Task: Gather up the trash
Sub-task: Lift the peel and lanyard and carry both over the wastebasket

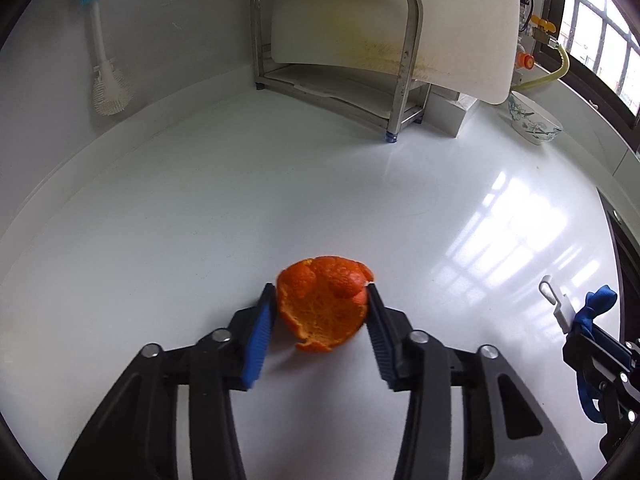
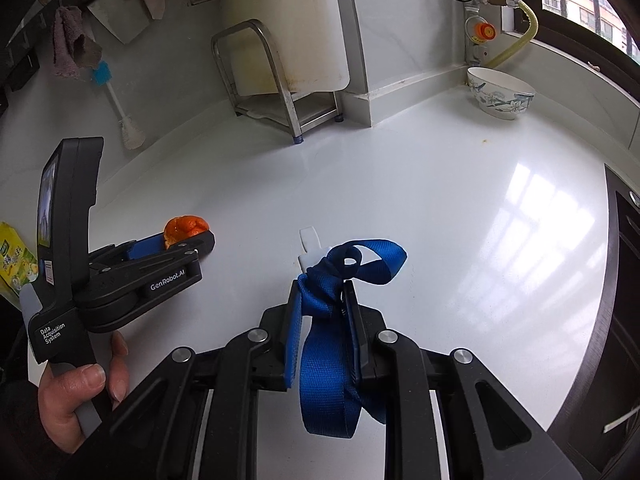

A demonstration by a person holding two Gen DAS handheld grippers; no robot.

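An orange peel (image 1: pixel 324 304) lies on the white counter (image 1: pixel 200 220), and my left gripper (image 1: pixel 322 296) is shut on it, a blue pad against each side. In the right wrist view the peel (image 2: pixel 186 229) shows at the left gripper's tip (image 2: pixel 192 240). My right gripper (image 2: pixel 322 290) is shut on a knotted blue strap (image 2: pixel 332 312) that carries a white plastic hook (image 2: pixel 311 246) in front of the fingertips. The right gripper (image 1: pixel 568 320) also shows at the right edge of the left wrist view.
A steel rack (image 1: pixel 336 56) with a white cutting board (image 1: pixel 400 20) stands at the back. A patterned bowl (image 2: pixel 500 94) sits back right. A brush (image 1: pixel 104 52) hangs on the left wall. A yellow-green packet (image 2: pixel 14 264) is at far left. A dark cabinet edge (image 2: pixel 624 260) bounds the counter's right.
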